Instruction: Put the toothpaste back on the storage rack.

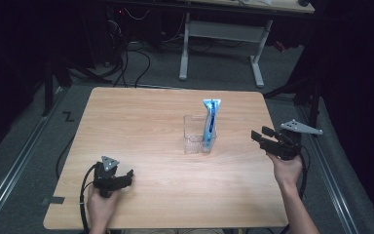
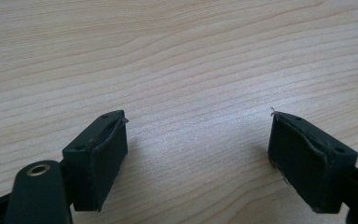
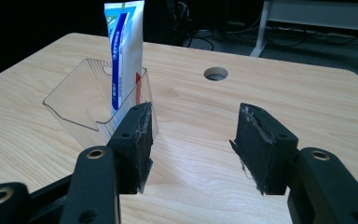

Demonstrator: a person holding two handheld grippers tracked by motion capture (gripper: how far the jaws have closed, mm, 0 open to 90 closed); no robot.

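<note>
- Broadly, the wooden table [image 1: 141,117] takes up most of the high view, its pale grain running side to side, with a grey floor around it.
- Beyond its 12 o'clock edge stands a white desk frame [image 1: 221,36], with dark cables [image 1: 131,53] lying on the floor near it.
- Just right of the table's centre sits a clear plastic bin [image 1: 195,136]; in the right gripper view its see-through wall [image 3: 81,100] rises at about 10 o'clock from the jaws.
- Inside the bin, a blue and white toothpaste tube [image 1: 210,122] stands nearly upright against the bin's 3 o'clock side, its crimped end on top; the right gripper view shows the same tube [image 3: 123,51] leaning on the bin's wall.
- At 3 o'clock from the bin, well apart from it, a hand holds the right gripper [image 1: 259,137] above the table's edge, pointed toward the bin; its 2 jaws stand wide apart with bare wood between them.
- At 7 o'clock from the bin, near the table's front edge, the left gripper [image 1: 129,174] rests low in the other hand; its 2 jaws are spread wide over bare tabletop, nothing between them.
- A small round hole [image 3: 216,73] in the tabletop shows past the right gripper's jaws at 12 o'clock.
</note>
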